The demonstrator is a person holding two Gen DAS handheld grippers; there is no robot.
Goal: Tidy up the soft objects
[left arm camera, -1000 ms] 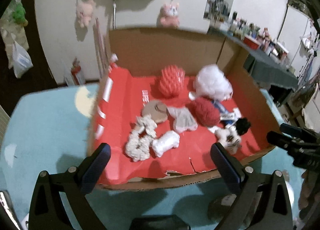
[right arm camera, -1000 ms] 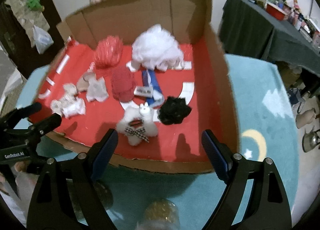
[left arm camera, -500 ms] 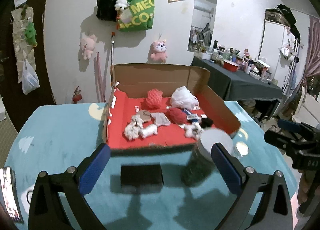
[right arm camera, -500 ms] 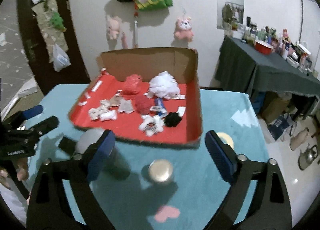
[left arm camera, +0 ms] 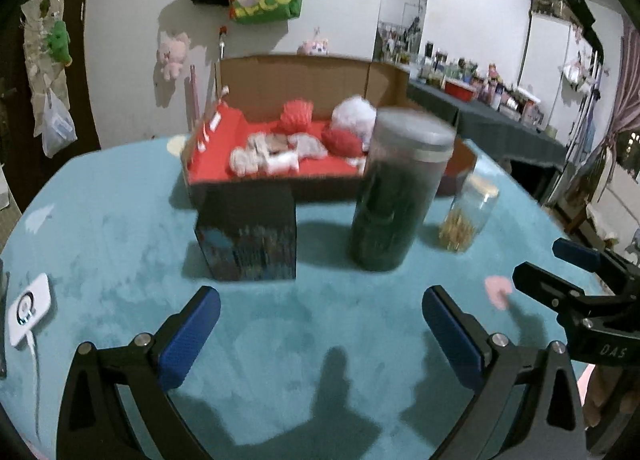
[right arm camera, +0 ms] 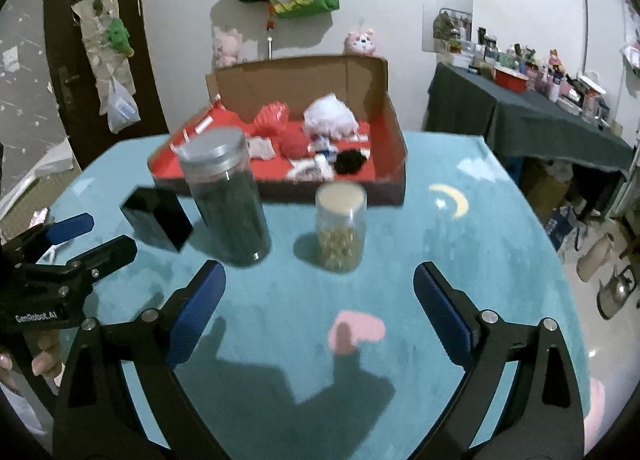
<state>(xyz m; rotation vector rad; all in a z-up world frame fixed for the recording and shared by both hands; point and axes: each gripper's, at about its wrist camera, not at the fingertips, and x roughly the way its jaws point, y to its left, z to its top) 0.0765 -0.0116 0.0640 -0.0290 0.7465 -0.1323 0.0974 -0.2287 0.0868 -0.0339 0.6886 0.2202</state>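
My left gripper (left arm camera: 320, 324) sits low in its frame with its blue pads spread wide over bare teal tablecloth (left arm camera: 120, 244), nothing between them. My right gripper (right arm camera: 318, 296) is the same, fingers far apart after just widening, with only cloth and a pink heart patch (right arm camera: 356, 330) in the gap.

The soft objects lie in the cardboard box (right arm camera: 384, 100) with a red lining, upper centre of both frames. Its long axis runs left to right across the frame, its tall back flap toward the wall. Inside I make out a red mesh pouf (right arm camera: 272, 116) and a white fluffy pouf (right arm camera: 330, 118) at the back, a red knitted ball (right arm camera: 294, 142) in the middle, a black pompom (right arm camera: 350, 162) at the right front, and whitish pieces at the left (left arm camera: 264, 158). Motion blur smears these, so the small white ones may be rope toys or plush; I cannot say which.

In front of the box stand a tall dark jar (right arm camera: 226, 196) with a grey lid, upright, a shorter glass jar (right arm camera: 340, 228) holding yellowish bits, and a black box (right arm camera: 156, 218). In the left view the tall jar hides the box's right front corner. A white device (left arm camera: 30, 308) with a cable lies at the left edge.
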